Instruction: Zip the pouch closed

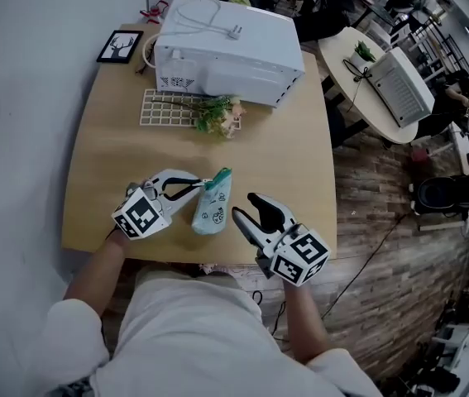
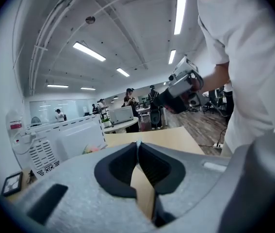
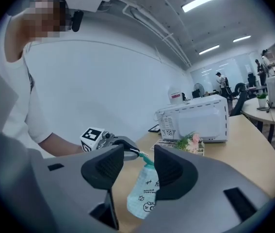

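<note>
Nearest me, right gripper (image 1: 246, 207) stands half open and empty, just beside the pouch (image 1: 211, 209). I have left gripper (image 1: 203, 185) pinched on its teal zipper end. It hangs near upright over the table (image 1: 284, 155), that end up.

On our table (image 1: 300, 164), the microwave (image 1: 234, 52) stands at the far end, with a frame (image 1: 119, 46) left of it and a mat (image 1: 164, 108) and flowers (image 1: 217, 116) before it. Nearer us, the pouch (image 1: 212, 209) is between the left gripper (image 1: 204, 184) and the right gripper (image 1: 244, 204).

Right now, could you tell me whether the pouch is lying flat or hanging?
Hanging: the left gripper pinches the pouch by its top; body dangles below.
</note>
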The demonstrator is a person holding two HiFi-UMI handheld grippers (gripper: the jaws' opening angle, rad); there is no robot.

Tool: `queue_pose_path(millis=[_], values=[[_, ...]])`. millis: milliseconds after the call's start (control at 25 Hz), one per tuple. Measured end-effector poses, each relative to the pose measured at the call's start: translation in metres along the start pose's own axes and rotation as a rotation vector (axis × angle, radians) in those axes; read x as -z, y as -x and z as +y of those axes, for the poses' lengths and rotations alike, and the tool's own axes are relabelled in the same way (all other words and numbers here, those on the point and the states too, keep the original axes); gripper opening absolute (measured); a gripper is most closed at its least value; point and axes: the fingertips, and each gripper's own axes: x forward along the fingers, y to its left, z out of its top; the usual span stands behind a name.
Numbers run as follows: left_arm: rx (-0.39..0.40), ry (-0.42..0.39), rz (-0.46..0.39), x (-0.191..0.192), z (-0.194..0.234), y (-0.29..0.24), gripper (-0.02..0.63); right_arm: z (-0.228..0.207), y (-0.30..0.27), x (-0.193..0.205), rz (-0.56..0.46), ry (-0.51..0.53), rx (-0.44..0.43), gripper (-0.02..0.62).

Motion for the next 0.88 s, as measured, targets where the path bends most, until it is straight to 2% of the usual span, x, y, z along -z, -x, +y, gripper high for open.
queue_pose_path(millis=[240,400,560,720,880], values=[[0.102,0.058,-0.116,-0.037,-0.016,0.020,0.026,0.015,-0.002,-0.015,0.019,0.132,-0.033,0.187],[0.132,0.180,-0.214,-0.060,-0.020,0.034,0.026,0.031,-0.005,-0.018,0.029,0.179,-0.069,0.183],[0.142,0.201,-0.294,-0.082,-0.020,0.047,0.026,0.048,-0.003,-0.025,0.013,0.179,-0.104,0.183],[0.148,0.216,-0.338,-0.099,-0.022,0.054,0.026,0.060,-0.002,-0.034,-0.005,0.166,-0.114,0.181],[0.196,0.239,-0.383,-0.111,-0.029,0.056,0.026,0.059,0.000,-0.040,-0.025,0.085,-0.123,0.169]])
